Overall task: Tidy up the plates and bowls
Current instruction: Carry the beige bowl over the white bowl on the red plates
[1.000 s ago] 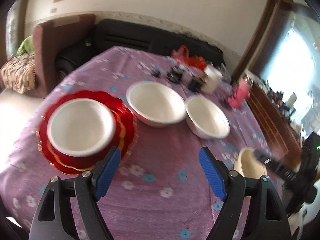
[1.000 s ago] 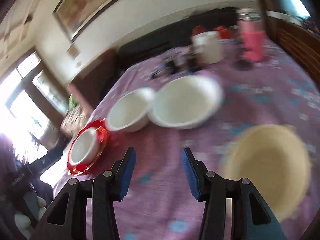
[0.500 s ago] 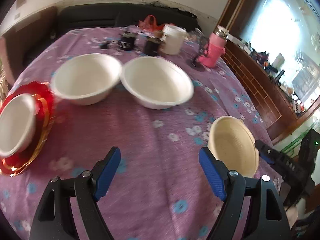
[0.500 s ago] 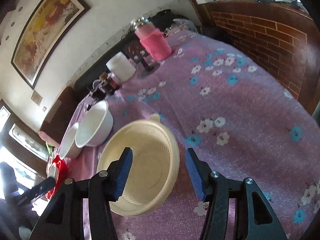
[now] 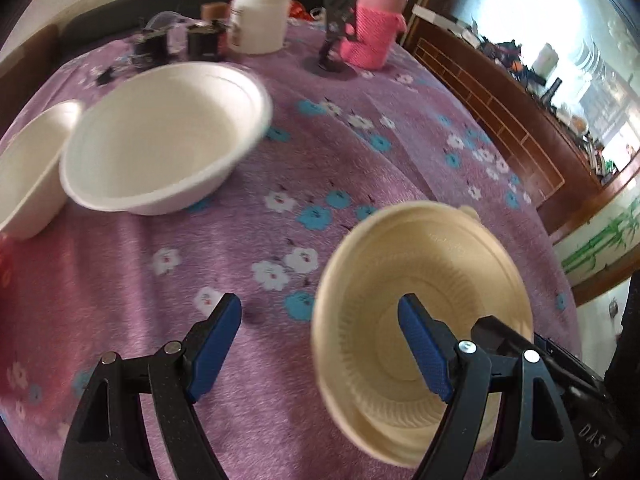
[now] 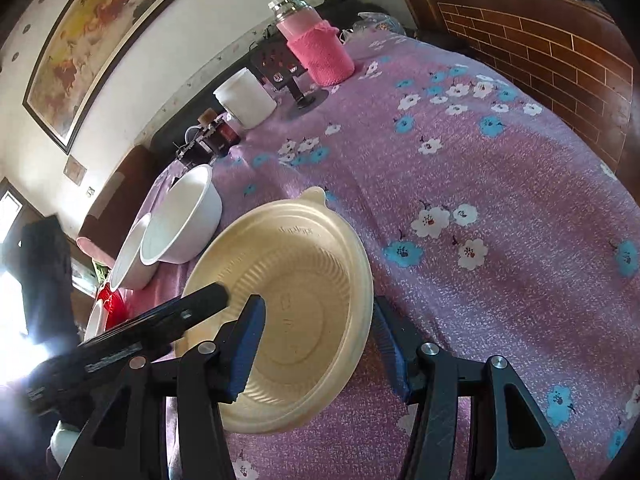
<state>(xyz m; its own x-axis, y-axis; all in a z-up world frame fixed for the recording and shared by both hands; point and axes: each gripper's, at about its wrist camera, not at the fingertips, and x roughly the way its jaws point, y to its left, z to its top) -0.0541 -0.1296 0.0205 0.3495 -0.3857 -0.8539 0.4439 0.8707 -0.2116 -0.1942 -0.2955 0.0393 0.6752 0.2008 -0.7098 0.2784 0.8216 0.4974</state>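
Straddling the beige bowl's [image 6: 288, 304] rim, both claws unclamped.

Not much to read here, honestly. The only lettering I can kind of make out is white and looks like "DAS", printed sideways on the black casing [image 5: 592, 436] at the bottom right of the left wrist view. The cream bowl [image 6: 296, 280] has a short embossed line near its far rim, way too faint to read. There's white print on the black bar [image 6: 116, 354] in the right wrist view, but it's all blur. The white tub [image 5: 260, 20] has a label too, also unreadable.
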